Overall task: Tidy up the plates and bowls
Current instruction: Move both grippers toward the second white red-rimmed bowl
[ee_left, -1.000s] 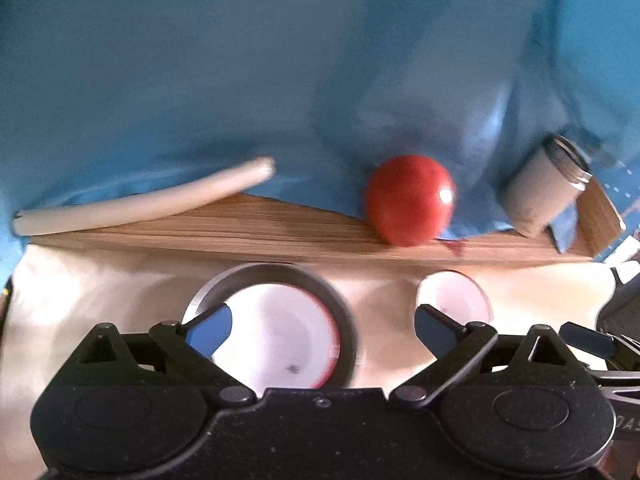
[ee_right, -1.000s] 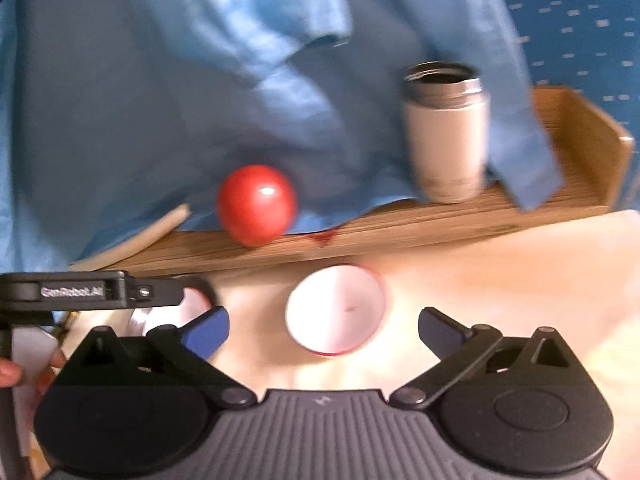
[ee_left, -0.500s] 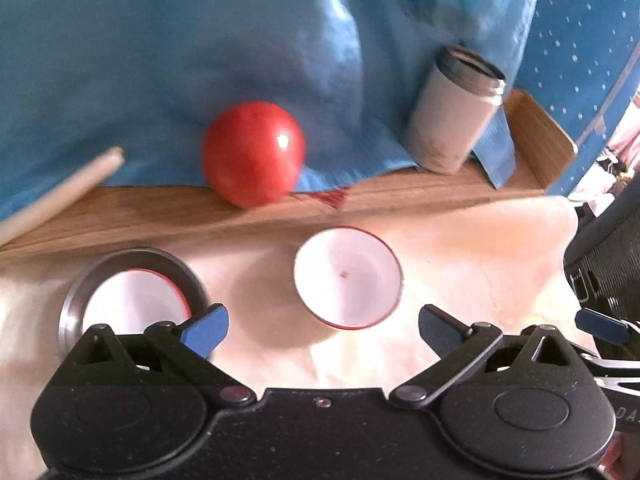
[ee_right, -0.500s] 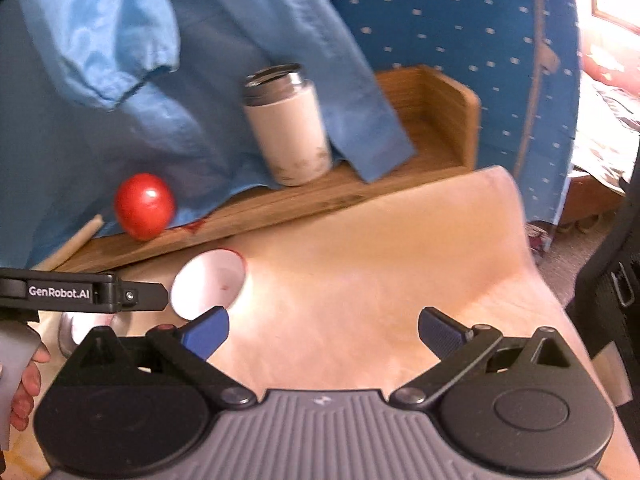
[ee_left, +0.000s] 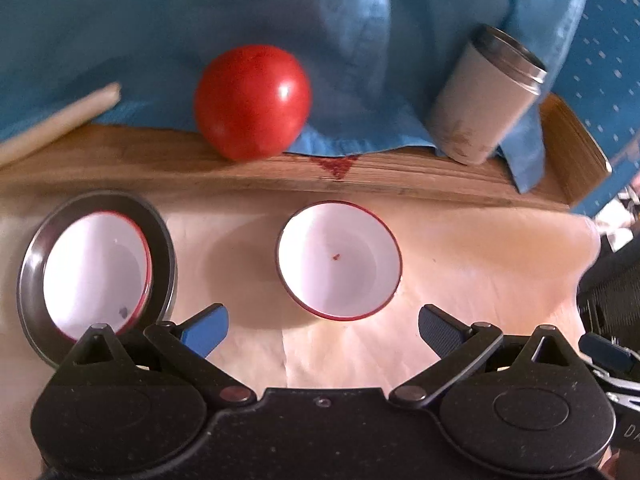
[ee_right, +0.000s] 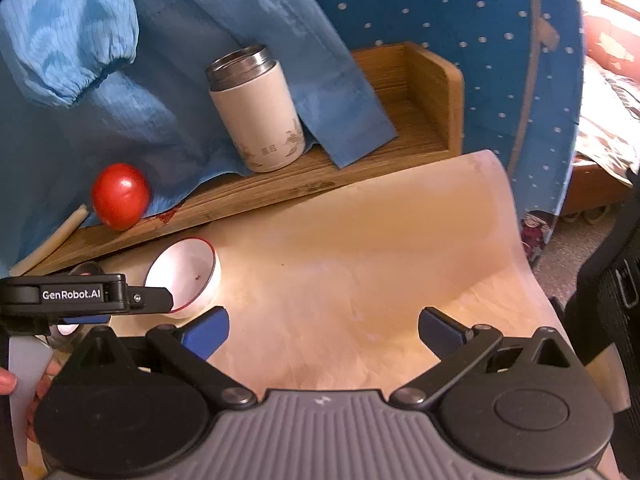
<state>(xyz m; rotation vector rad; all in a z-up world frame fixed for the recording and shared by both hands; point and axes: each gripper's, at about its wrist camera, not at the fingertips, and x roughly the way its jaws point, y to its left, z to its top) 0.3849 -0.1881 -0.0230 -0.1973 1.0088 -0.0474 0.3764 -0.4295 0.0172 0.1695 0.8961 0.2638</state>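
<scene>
A white bowl with a red rim stands on the cream table cover, just ahead of my open, empty left gripper. It also shows in the right wrist view. To its left a second red-rimmed white bowl sits inside a round metal plate. My right gripper is open and empty over bare cover, right of the bowl. The left gripper's body shows at the left of the right wrist view.
A wooden tray runs along the back with a red tomato, a white steel-topped canister, a pale stick and blue cloth. The table cover ends at the right.
The left view shifted from the plate-and-bowl to the lone bowl, now centred between its fingers. My right gripper swung right, away from the bowl, over bare cover.
</scene>
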